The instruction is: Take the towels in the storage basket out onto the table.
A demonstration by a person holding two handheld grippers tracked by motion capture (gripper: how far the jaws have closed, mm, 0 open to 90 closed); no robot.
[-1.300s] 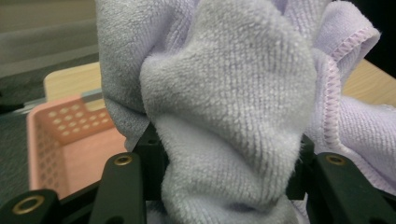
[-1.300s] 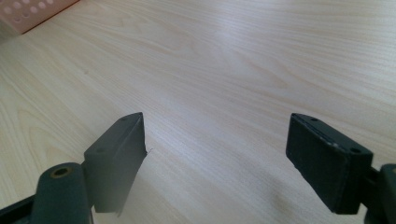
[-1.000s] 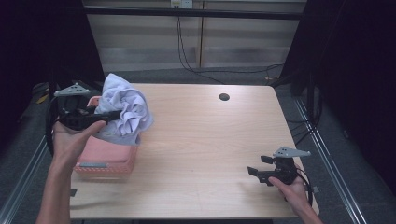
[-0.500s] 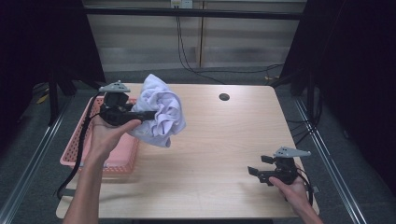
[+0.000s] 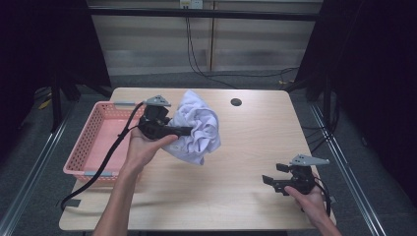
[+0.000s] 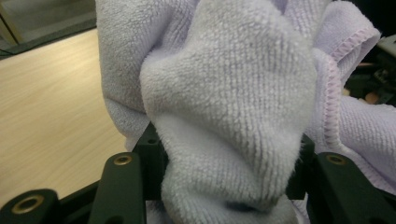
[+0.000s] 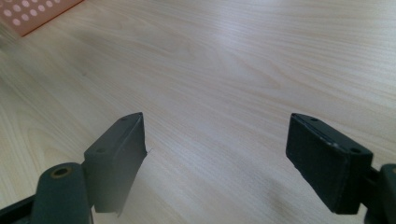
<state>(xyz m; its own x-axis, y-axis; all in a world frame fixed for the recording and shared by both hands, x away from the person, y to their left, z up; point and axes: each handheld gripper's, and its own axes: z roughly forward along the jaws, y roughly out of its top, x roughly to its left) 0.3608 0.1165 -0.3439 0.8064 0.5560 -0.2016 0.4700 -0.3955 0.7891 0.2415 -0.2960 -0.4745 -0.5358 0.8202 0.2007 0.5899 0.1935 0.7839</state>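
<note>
A: The lavender towel hangs bunched in the left gripper, carried above the bench just right of the pink basket. In the left gripper view the jaws are clamped on a thick fold of terry.

B: So what worries you?

A: The jaws pinch only one wad. Most of the cloth droops free below and beside it, so I judge that a quick swing could let the fold creep out of the jaws and drop the whole thing in a heap.

B: Anything else nearby?

A: The loose lower edge could catch on the basket rim, which is close by. The gripper's cable trails across that basket too, and a tug there could shift it.

B: And the other side?

A: The right gripper rests low near the bench's front right corner, jaws spread apart with nothing between them. It is well apart from the towel, so it cannot catch a slipping corner.
</note>
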